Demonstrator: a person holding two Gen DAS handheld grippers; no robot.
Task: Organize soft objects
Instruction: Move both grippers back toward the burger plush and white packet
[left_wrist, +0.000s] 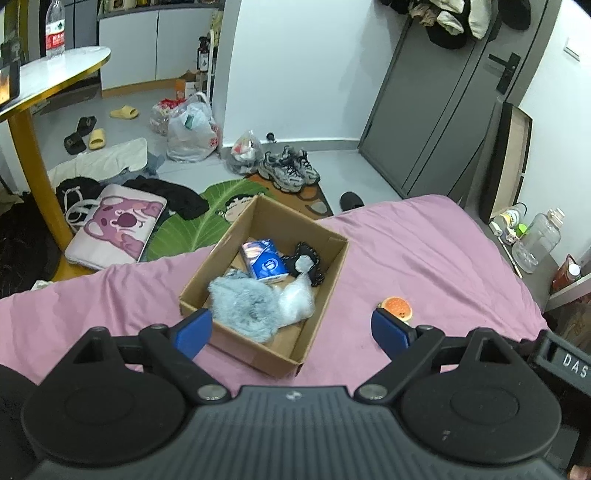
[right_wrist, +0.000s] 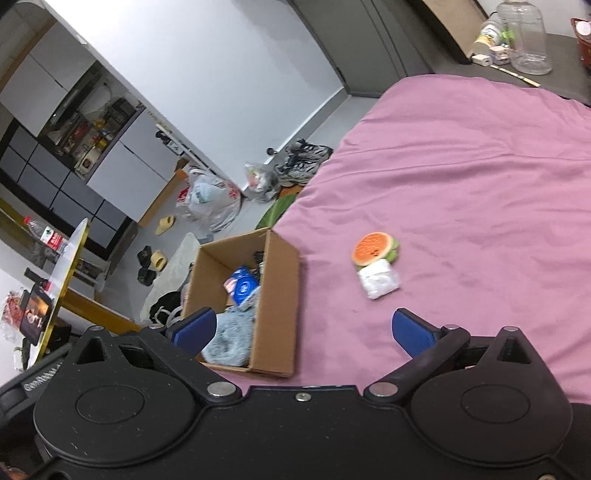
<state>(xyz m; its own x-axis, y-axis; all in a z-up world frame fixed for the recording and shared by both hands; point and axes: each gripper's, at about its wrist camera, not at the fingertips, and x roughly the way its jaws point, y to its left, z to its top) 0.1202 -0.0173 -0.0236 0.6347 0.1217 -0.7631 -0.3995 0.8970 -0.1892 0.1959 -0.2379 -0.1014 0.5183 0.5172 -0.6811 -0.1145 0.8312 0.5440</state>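
Now, one cardboard box (left_wrist: 317, 332) on the pink bed (left_wrist: 424, 251), centre of the left wrist view. Inside, four soft things counted: one grey fluffy piece (left_wrist: 243, 306) at 6 o'clock, one clear plastic bag (left_wrist: 297, 299) just beside it, one blue tissue pack (left_wrist: 264, 260) toward 12, one black fabric item (left_wrist: 310, 264) at 2. Out on the sheet, two more, well apart from the box at 3 o'clock: one orange burger-like squishy (right_wrist: 373, 249) and one small white packet (right_wrist: 379, 281), touching each other.

Left tongs (left_wrist: 291, 332) spread wide, blue pads either side of the box's near corner, gripping nothing, hovering above. Right tongs (right_wrist: 303, 330) equally wide apart, empty, left pad over the box's near end, right pad over bare sheet, squishy and packet ahead at 1 o'clock.
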